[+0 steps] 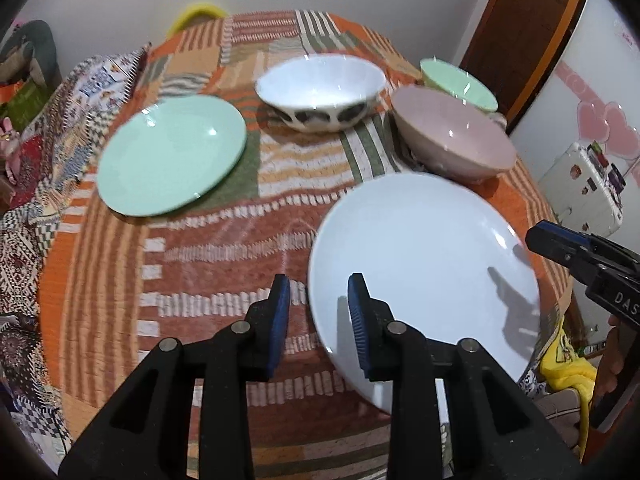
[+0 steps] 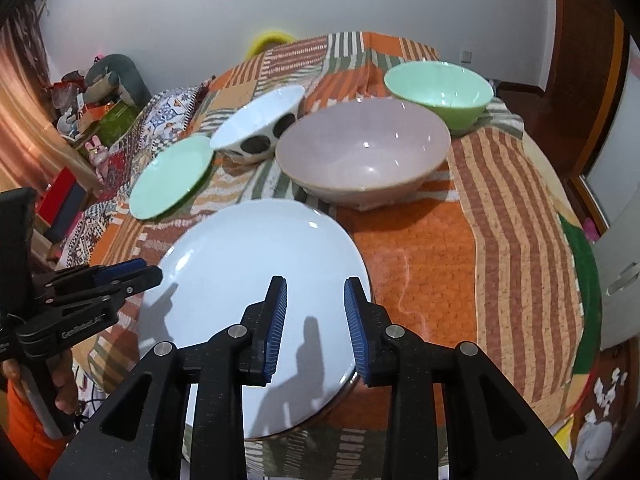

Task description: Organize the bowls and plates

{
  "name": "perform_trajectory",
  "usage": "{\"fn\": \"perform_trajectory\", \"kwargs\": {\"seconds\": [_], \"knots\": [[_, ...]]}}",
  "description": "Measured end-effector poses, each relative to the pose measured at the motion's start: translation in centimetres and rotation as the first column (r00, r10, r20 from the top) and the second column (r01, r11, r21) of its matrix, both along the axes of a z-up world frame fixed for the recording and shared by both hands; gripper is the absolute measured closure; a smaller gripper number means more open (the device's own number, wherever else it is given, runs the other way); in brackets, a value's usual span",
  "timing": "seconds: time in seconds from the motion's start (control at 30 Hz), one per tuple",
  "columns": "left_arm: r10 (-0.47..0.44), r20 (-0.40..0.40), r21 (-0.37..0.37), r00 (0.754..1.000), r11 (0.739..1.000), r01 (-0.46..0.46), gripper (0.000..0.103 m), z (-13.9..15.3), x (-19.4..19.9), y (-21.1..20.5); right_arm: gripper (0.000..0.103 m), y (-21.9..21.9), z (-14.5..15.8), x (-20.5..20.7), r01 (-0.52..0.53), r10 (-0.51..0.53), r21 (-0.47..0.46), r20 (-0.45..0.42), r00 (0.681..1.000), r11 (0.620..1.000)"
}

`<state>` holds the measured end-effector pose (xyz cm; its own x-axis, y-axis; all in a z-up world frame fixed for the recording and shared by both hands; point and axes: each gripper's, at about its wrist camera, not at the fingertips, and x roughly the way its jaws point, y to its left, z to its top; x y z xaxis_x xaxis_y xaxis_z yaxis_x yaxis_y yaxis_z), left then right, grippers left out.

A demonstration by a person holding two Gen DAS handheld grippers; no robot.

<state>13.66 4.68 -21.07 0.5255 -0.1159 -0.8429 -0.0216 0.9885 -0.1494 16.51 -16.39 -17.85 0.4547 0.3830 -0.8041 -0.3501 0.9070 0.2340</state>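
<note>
Nearest: left gripper [image 1: 319, 294] with jaws apart over the near-left rim of the white plate [image 1: 424, 264], nothing pinched; right gripper [image 2: 315, 298] likewise parted above the same plate's near-right part, holding nothing. Beyond on the patterned tablecloth [image 1: 224, 240]: green plate [image 1: 172, 155] to the left, pink bowl [image 2: 362, 156] just behind the white plate. Farthest: white bowl with dark spots [image 1: 320, 94] in the middle, green bowl [image 2: 438, 86] at back right, touching the pink one in the left wrist view.
</note>
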Motion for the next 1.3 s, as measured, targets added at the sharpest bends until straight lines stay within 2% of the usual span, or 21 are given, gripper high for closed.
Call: {"fn": "perform_trajectory", "kwargs": {"seconds": [0.07, 0.13, 0.37, 0.5, 0.6, 0.73, 0.9, 1.1, 1.3], "knots": [[0.018, 0.028, 0.0, 0.999, 1.0, -0.018, 0.073, 1.1, -0.5, 0.8, 0.072, 0.4, 0.7, 0.1, -0.007, 0.007, 0.001, 0.019, 1.0, 1.0], [0.037, 0.054, 0.004, 0.998, 0.999, -0.037, 0.071, 2.0, -1.0, 1.6, 0.064, 1.0, 1.5, 0.1, -0.018, 0.018, 0.002, 0.048, 0.999, 1.0], [0.139, 0.17, 0.056, 0.976, 0.987, -0.15, 0.048, 5.6, -2.9, 5.3, 0.062, 3.7, 3.7, 0.8, -0.066, 0.063, 0.026, 0.12, 0.991, 0.997], [0.189, 0.206, 0.091, 0.96, 0.973, -0.211, 0.047, 6.9, -3.3, 8.0, 0.051, 5.7, 4.7, 1.2, -0.097, 0.089, 0.041, 0.168, 0.982, 0.994], [0.226, 0.219, 0.106, 0.949, 0.961, -0.254, 0.046, 7.4, -3.2, 9.9, 0.05, 7.7, 5.1, 1.6, -0.136, 0.124, 0.049, 0.192, 0.974, 0.99], [0.264, 0.221, 0.111, 0.939, 0.95, -0.293, 0.045, 7.5, -2.8, 12.1, 0.05, 9.7, 5.1, 2.6, -0.173, 0.16, 0.054, 0.187, 0.969, 0.983], [0.299, 0.223, 0.119, 0.928, 0.936, -0.331, 0.039, 6.9, -1.6, 14.6, 0.05, 12.3, 4.5, 4.2, -0.214, 0.204, 0.049, 0.163, 0.965, 0.976], [0.328, 0.192, 0.114, 0.925, 0.928, -0.353, 0.038, 5.4, 0.2, 17.2, 0.05, 14.9, 3.2, 5.9, -0.261, 0.261, -0.014, 0.131, 0.957, 0.965], [0.331, 0.133, 0.093, 0.934, 0.934, -0.344, 0.038, 2.9, 2.6, 19.3, 0.05, 17.3, 1.2, 7.7, -0.299, 0.3, -0.018, 0.055, 0.952, 0.954]]}}
